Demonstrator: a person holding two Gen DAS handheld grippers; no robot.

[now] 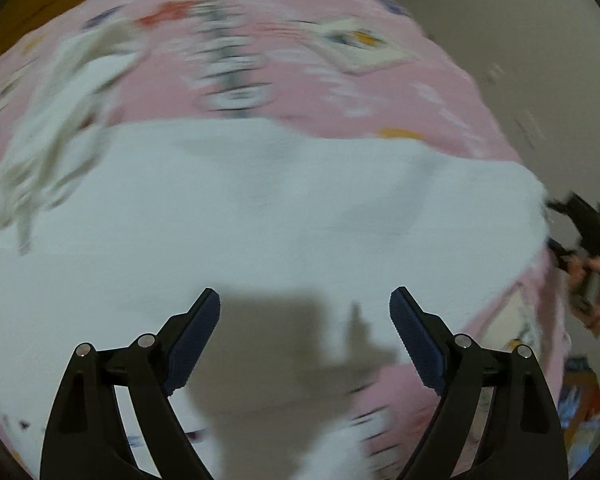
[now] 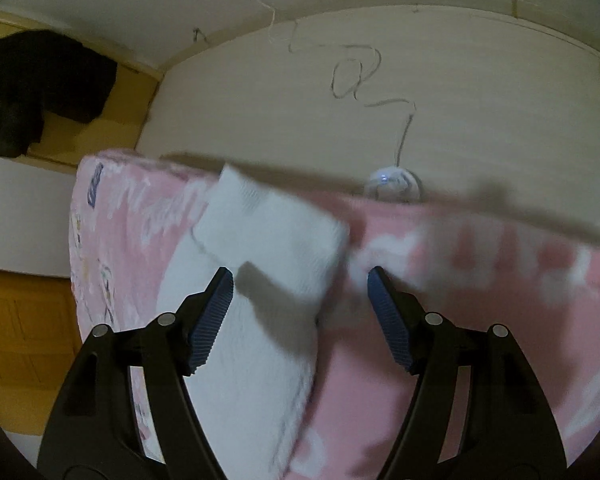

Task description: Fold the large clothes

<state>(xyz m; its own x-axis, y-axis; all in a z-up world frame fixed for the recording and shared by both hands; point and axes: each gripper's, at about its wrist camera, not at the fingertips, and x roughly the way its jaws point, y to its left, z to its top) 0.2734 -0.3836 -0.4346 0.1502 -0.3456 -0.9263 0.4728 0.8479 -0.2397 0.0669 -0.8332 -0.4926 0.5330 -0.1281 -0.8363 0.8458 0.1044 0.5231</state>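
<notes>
Pink printed bedspread [image 1: 284,92] on a bed; large white knitted garment [image 1: 260,208] spread crosswise below empty, wide-open left hand-held gripper [image 1: 305,308]; folded edge [image 2: 260,240] beneath likewise open right hand-held gripper [image 2: 300,284].

My left wrist camera looks steeply down past my left tongs [image 1: 305,340] at the white garment [image 1: 260,216]; my right wrist camera, closer, faces the bed edge. Both share the pink bedspread [image 2: 480,320].

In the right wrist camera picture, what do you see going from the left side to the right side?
Black clothing pile → white garment → small round white device on the floor, behind the pink patterned bedding.
</notes>
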